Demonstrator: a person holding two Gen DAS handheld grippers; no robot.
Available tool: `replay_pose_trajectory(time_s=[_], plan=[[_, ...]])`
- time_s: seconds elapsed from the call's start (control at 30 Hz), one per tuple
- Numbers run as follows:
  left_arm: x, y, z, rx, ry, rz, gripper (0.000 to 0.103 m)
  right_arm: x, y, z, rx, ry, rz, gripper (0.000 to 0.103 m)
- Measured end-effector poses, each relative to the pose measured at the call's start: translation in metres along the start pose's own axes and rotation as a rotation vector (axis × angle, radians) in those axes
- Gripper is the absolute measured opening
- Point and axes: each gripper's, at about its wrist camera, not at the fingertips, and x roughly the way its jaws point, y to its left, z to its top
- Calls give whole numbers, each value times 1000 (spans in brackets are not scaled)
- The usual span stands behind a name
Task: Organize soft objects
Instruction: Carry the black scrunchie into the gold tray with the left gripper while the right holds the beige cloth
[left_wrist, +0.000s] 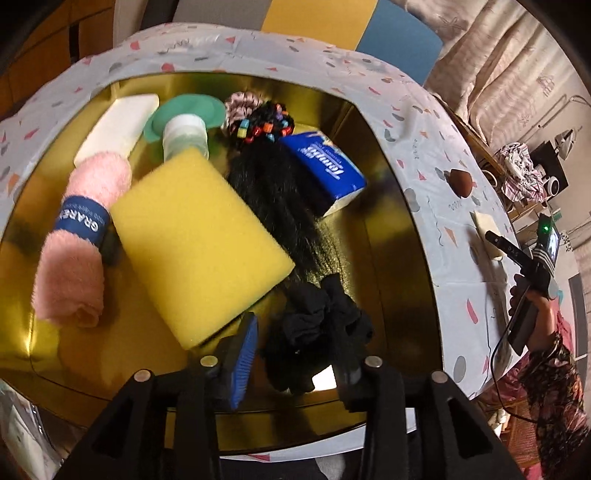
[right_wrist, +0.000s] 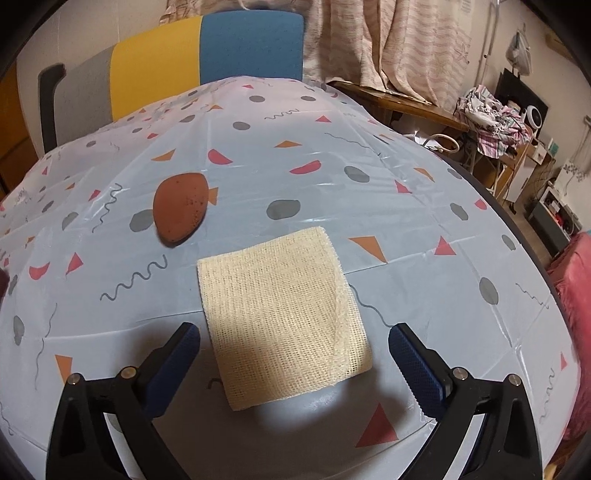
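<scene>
Black scrunchie (left_wrist: 317, 332), limp, light, lies lower centre in gold tray (left_wrist: 388, 155); my left gripper (left_wrist: 295, 354) part spread, pads astride it, not pinching.

Cream mesh cloth (right_wrist: 277, 317), floppy, centre frame on tablecloth (right_wrist: 424, 229); my right gripper (right_wrist: 293, 354) spread wide, empty. Pinch near edge.

A dark blue band (left_wrist: 82, 221) around the rolled pink towel (left_wrist: 79, 243) is showing "GRARE", cut off. The blue tissue pack (left_wrist: 325, 162) is displaying "Tempo", upside down.
</scene>
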Motion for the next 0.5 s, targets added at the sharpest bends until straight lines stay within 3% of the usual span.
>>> replay_pose_trajectory(time_s=[0.2,0.5], plan=[[-6,1,-2,-6,-18,-58,37,7,3,1,8,24,16,103],[-12,-9,-2,30,-44,-61,37,20,2,2,0,47,30,102]])
